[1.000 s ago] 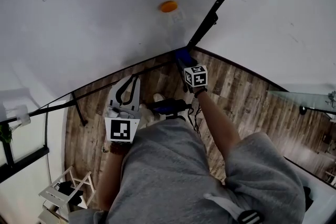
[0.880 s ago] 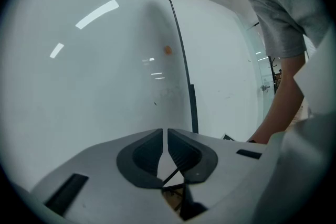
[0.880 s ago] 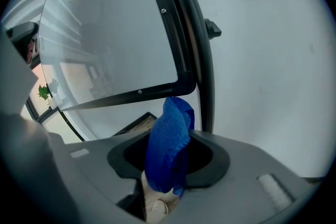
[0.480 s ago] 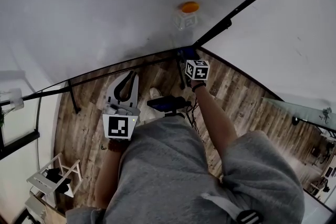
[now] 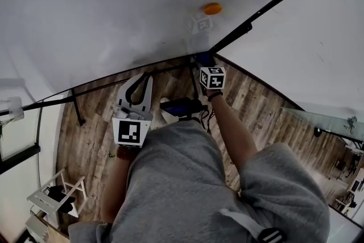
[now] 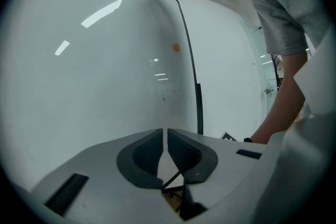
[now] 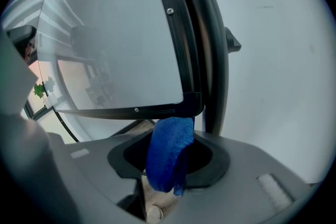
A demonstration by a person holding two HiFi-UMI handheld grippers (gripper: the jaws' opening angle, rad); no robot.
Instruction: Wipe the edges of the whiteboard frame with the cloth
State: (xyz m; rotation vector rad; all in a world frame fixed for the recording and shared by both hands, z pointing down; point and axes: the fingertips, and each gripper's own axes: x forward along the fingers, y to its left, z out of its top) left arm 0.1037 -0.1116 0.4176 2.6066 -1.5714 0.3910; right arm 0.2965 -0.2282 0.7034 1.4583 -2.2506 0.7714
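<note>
Filling most of every view, the whiteboard (image 5: 114,8) spreads ahead of both pairs of jaws, its black frame (image 7: 181,50) rising from a lower corner. The right gripper (image 7: 169,157) is clamped on a folded blue cloth (image 7: 167,149), whose top meets that corner just past the jaw tips. The left gripper (image 6: 166,139) (aimed at bare board) has its jaws drawn almost together with nothing between them. A small orange magnet (image 5: 212,8) sits on the board well beyond them.
</note>
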